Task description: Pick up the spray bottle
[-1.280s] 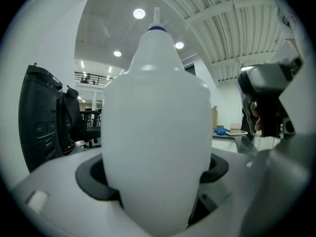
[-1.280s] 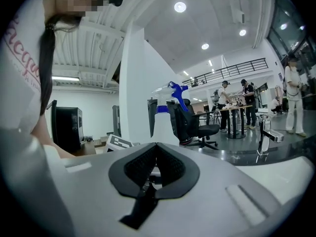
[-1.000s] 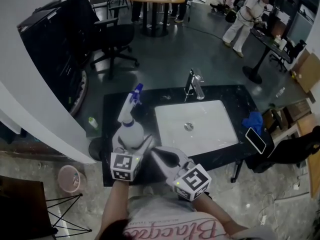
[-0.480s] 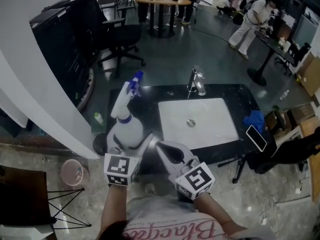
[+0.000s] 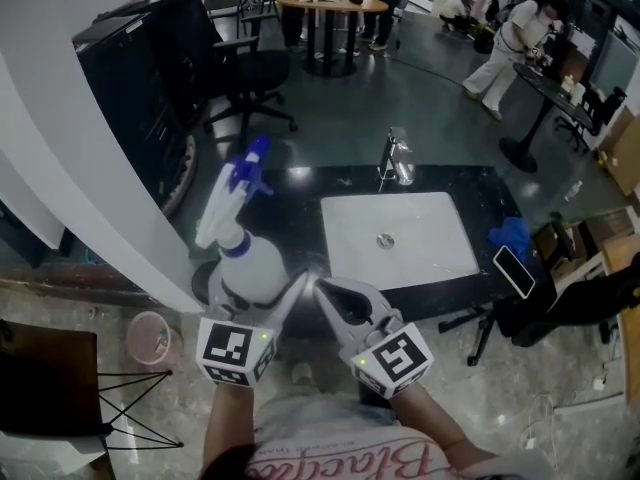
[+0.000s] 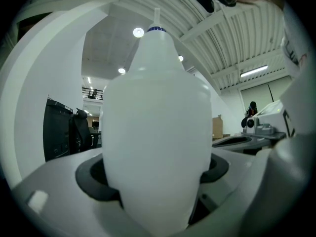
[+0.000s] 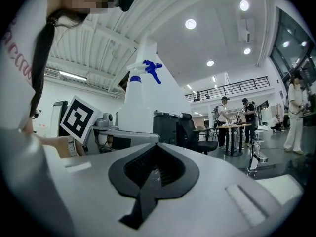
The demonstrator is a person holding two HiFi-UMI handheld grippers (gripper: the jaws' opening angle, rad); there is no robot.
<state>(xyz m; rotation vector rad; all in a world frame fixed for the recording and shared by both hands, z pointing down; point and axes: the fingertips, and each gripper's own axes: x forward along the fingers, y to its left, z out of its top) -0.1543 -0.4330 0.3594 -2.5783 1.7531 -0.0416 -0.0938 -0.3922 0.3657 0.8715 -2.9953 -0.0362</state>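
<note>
A white spray bottle [image 5: 248, 264] with a blue trigger head stands upright in my left gripper [image 5: 258, 288], off the black counter [image 5: 290, 218] and over its near left corner. In the left gripper view the bottle's body [image 6: 157, 132] fills the frame, and both dark pads press on its sides. My right gripper [image 5: 319, 289] hangs just right of the bottle, jaws shut with nothing between them. The right gripper view shows its closed pads [image 7: 148, 181] in front, with the bottle [image 7: 143, 98] beyond at the left.
A white sink basin [image 5: 395, 238] with a chrome faucet [image 5: 396, 158] is set in the counter. A blue cloth [image 5: 510, 238] and a phone [image 5: 512, 271] lie at its right end. A white wall [image 5: 90, 168] stands left, a pink bin [image 5: 150, 338] below it, office chairs [image 5: 240, 68] behind.
The left gripper has lifted the bottle up and to the left, off the counter. The right gripper has risen a little beside it and stays shut.
</note>
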